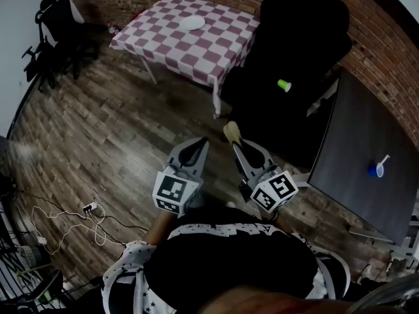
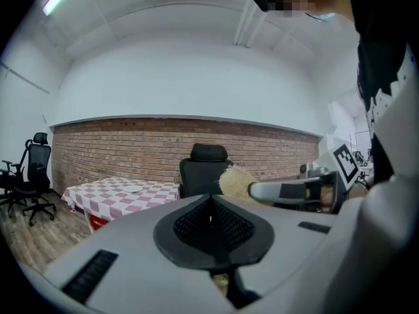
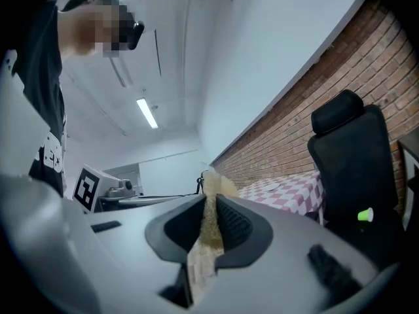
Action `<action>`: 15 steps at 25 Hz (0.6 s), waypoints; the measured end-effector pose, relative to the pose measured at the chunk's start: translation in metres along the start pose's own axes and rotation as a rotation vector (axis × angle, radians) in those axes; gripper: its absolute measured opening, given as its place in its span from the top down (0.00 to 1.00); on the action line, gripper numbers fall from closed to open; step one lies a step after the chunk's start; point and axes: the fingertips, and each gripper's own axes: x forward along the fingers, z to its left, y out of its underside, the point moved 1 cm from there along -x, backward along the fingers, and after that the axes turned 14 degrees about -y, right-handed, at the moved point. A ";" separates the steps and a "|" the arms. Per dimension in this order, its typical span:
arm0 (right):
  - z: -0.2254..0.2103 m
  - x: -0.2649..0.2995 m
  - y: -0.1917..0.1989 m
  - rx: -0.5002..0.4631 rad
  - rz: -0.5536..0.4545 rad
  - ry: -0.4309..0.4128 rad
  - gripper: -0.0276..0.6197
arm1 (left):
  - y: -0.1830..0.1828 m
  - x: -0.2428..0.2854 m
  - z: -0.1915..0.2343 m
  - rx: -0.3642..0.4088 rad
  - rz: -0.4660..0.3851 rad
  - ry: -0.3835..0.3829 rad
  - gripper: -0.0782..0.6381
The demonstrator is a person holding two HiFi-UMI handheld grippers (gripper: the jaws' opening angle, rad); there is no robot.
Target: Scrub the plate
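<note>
Your left gripper (image 1: 200,142) has its jaws pressed together with nothing between them, and you hold it close to your body above the wooden floor (image 1: 98,123). Just to its right, your right gripper (image 1: 237,148) is clamped on a tan scrubber (image 1: 230,131), whose fuzzy head sticks out past the jaw tips on the far side. In the right gripper view the scrubber's flat strip runs straight down between the two pads. The white plate (image 1: 192,23) is well apart from both grippers, lying on the far table with the red-and-white checkered cloth (image 1: 222,51). Right of that table stands a black office chair (image 1: 301,38) with a green cup (image 1: 283,85) on its seat. Along the right side is a dark table (image 1: 366,129) that carries a blue cup (image 1: 374,170). White cables (image 1: 65,224) lie on the floor at the near left.
</note>
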 end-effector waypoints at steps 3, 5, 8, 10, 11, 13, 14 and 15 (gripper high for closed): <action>-0.006 0.024 -0.003 -0.006 0.008 0.005 0.87 | -0.004 0.008 0.023 -0.006 -0.008 0.003 0.87; -0.009 0.041 -0.004 -0.015 0.011 0.003 0.87 | -0.005 0.012 0.039 -0.010 -0.011 0.001 0.87; -0.012 0.069 -0.005 -0.017 0.016 -0.011 0.87 | -0.006 0.018 0.066 -0.010 -0.014 -0.009 0.87; -0.013 0.087 -0.004 -0.018 0.020 -0.025 0.87 | -0.008 0.022 0.083 -0.010 -0.019 -0.017 0.87; -0.014 0.096 -0.004 -0.019 0.022 -0.029 0.87 | -0.008 0.024 0.091 -0.010 -0.022 -0.021 0.87; -0.015 0.109 -0.003 -0.020 0.026 -0.036 0.87 | -0.009 0.029 0.104 -0.012 -0.024 -0.024 0.87; -0.016 0.115 -0.002 -0.020 0.027 -0.037 0.87 | -0.009 0.031 0.110 -0.013 -0.024 -0.024 0.87; -0.017 0.121 -0.002 -0.021 0.029 -0.035 0.87 | -0.010 0.033 0.115 -0.013 -0.025 -0.022 0.87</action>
